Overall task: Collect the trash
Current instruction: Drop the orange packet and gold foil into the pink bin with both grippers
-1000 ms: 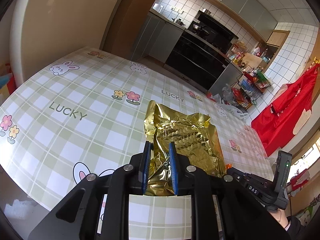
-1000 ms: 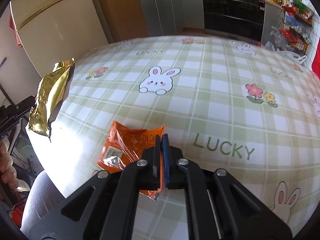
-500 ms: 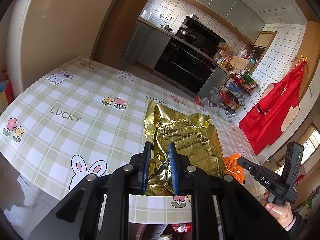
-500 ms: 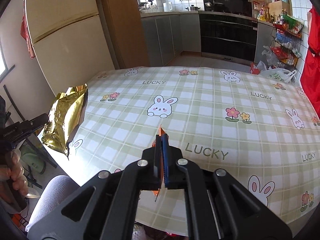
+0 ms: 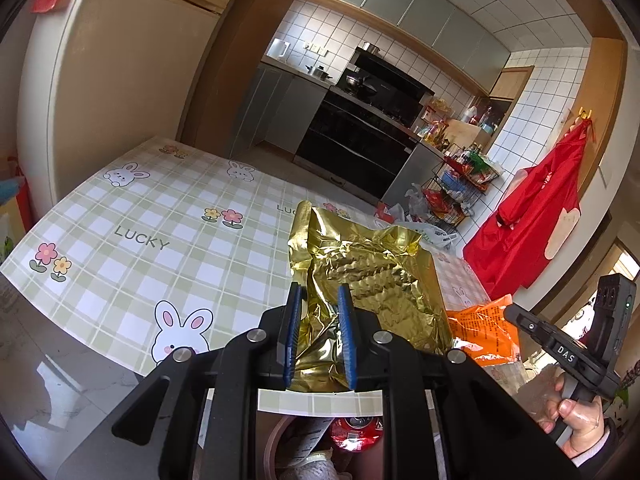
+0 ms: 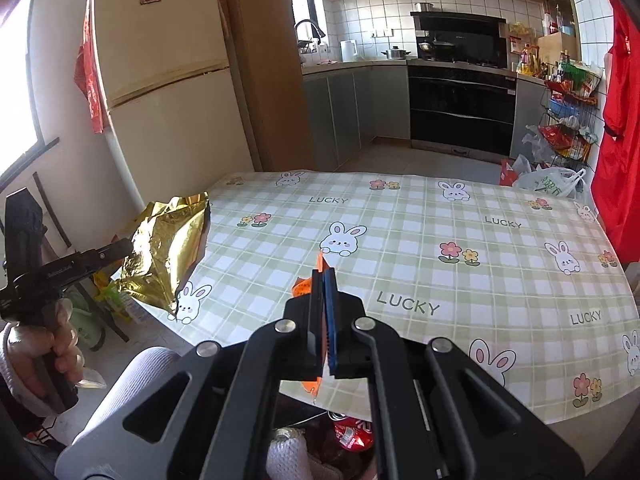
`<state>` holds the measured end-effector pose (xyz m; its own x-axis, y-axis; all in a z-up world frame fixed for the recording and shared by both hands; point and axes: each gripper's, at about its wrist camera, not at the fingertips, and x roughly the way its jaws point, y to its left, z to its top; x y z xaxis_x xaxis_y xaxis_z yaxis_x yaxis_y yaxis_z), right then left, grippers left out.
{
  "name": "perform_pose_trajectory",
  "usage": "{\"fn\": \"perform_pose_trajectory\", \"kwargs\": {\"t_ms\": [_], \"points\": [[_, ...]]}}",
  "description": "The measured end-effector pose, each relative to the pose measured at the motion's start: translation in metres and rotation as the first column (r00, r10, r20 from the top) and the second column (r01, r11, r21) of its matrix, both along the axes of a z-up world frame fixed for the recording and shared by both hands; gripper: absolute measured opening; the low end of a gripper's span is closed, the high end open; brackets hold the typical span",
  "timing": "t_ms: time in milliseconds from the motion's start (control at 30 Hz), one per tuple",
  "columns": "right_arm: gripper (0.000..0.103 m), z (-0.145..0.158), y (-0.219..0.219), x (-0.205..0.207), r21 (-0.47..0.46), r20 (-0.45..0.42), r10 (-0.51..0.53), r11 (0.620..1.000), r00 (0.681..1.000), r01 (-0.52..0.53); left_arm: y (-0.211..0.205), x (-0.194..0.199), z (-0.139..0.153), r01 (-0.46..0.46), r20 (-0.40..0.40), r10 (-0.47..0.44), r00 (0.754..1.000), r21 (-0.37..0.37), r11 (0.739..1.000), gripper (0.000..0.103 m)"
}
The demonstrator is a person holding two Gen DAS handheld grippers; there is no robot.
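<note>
**Two wrappers held aloft over kitchen table's near edge**

Pinched in the left gripper point(image 5: 319, 334): a crumpled gold foil bag point(image 5: 360, 276), blue pads narrowly parted and pressed on its bunched lower end, the rest fanning up and forward above the table point(image 5: 132, 216). Clamped in the right gripper point(image 6: 324, 316): an orange wrapper point(image 5: 482, 330), jaws fully closed on it, only thin orange slivers poking out above and below the pads in the right wrist view. Both pieces clear of the checked tablecloth with its rabbits, flowers and "LUCKY" lettering. Seen directly below the grippers, past the table's near edge: a bin point(image 6: 344, 440) holding a red drinks can point(image 5: 356, 436) and pale crumpled rubbish. Nothing between either wrapper and that opening except the grippers' own black frames. At the left in the right wrist view, a hand point(image 6: 44, 356) wrapped round the left gripper's handle, with a grey-clad knee point(image 6: 132, 392) beside it. Beyond the table: a cream fridge point(image 6: 168, 92), a black oven point(image 6: 460, 108), a wire rack point(image 6: 564, 120) crowded with packets, a red apron point(image 5: 536, 216) hanging on the wall.
</note>
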<state>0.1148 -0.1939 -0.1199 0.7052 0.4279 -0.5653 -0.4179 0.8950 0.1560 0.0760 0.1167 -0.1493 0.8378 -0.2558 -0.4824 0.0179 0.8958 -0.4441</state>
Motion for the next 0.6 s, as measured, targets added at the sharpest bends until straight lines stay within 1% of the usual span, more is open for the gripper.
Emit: {"fn": "perform_pose_trajectory", "kwargs": {"t_ms": [100,267,367,467,533,600], "points": [[0.006,0.008,-0.006,-0.025,-0.006,0.002,0.017,1.000,1.000,-0.017,-0.001,-0.010,0.007,0.003,0.015,-0.003,1.000,0.003,1.000,0.018],[0.006,0.001,-0.014,-0.058,-0.006,-0.055,0.039,0.999,0.998,-0.040,-0.007,-0.023,0.012,0.017,0.019,-0.017,1.000,0.014,1.000,0.018],[0.006,-0.009,-0.015,-0.066,-0.013,-0.093,0.044,0.999,0.995,-0.045,-0.011,-0.030,0.013,0.028,0.021,-0.028,0.999,0.021,0.999,0.018],[0.007,-0.017,-0.015,-0.067,0.002,-0.133,0.052,0.999,0.990,-0.052,-0.016,-0.034,0.014,0.041,0.025,-0.041,0.999,0.023,0.999,0.018],[0.010,-0.020,-0.013,-0.068,-0.001,-0.146,0.064,0.998,0.987,-0.065,-0.020,-0.036,0.015,0.051,0.027,-0.052,0.998,0.027,0.998,0.018],[0.012,-0.020,-0.010,-0.067,0.003,-0.150,0.077,0.997,0.986,-0.077,-0.023,-0.037,0.016,0.062,0.027,-0.063,0.998,0.031,0.998,0.018]]}}
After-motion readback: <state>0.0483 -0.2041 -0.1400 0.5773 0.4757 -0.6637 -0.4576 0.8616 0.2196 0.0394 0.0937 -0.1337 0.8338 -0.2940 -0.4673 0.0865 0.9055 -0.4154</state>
